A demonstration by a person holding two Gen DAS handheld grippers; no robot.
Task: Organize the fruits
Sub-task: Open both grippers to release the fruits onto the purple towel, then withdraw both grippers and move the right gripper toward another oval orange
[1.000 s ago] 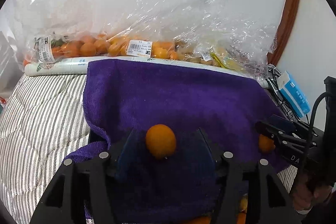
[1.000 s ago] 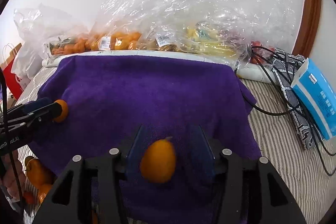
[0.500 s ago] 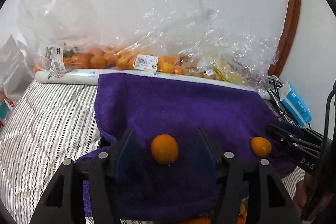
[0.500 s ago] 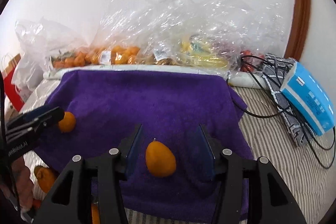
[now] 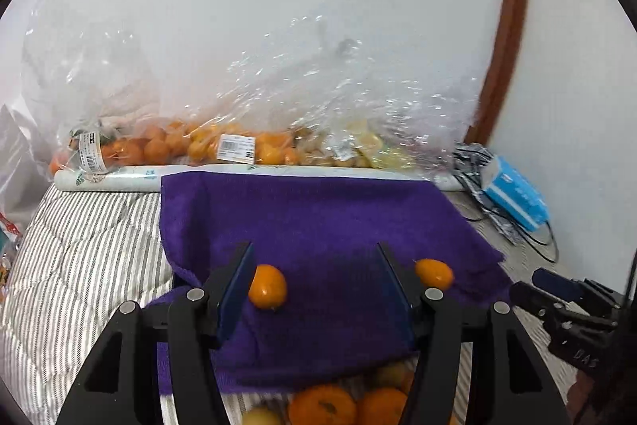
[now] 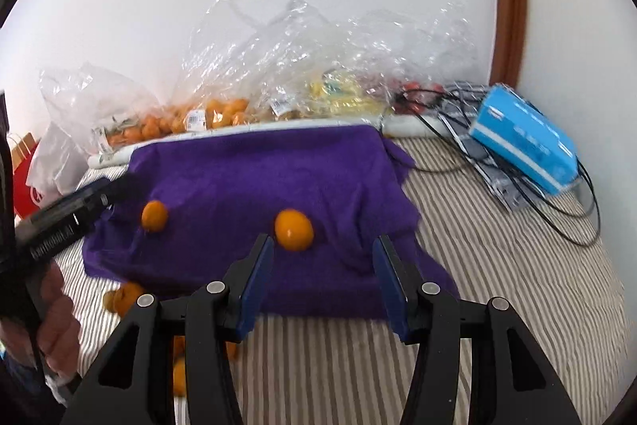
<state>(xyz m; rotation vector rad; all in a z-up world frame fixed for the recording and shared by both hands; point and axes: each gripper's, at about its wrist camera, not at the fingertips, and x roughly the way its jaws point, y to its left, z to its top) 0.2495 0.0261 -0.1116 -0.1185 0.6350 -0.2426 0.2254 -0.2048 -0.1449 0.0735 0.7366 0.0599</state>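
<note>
Two small orange fruits lie apart on a purple towel (image 5: pixel 318 218) spread over a striped bed. In the left wrist view the left fruit (image 5: pixel 267 286) sits just off my left gripper's (image 5: pixel 314 265) left finger, and the right fruit (image 5: pixel 434 273) lies beyond its right finger. The left gripper is open and empty. In the right wrist view the same fruits show, the left fruit (image 6: pixel 154 216) and the right fruit (image 6: pixel 294 224), on the towel (image 6: pixel 262 178). My right gripper (image 6: pixel 324 257) is open and empty, pulled back behind the towel's near edge.
Several loose oranges (image 5: pixel 322 405) lie below the towel's near edge, also in the right wrist view (image 6: pixel 123 299). Clear plastic bags of oranges (image 5: pixel 167 146) line the wall behind. A blue box (image 6: pixel 525 144) and black cables (image 6: pixel 458 154) lie at the right.
Both grippers let go of their fruits and drew back and up from the towel. The two fruits now rest on the towel, each off to the left of its gripper's centre.
</note>
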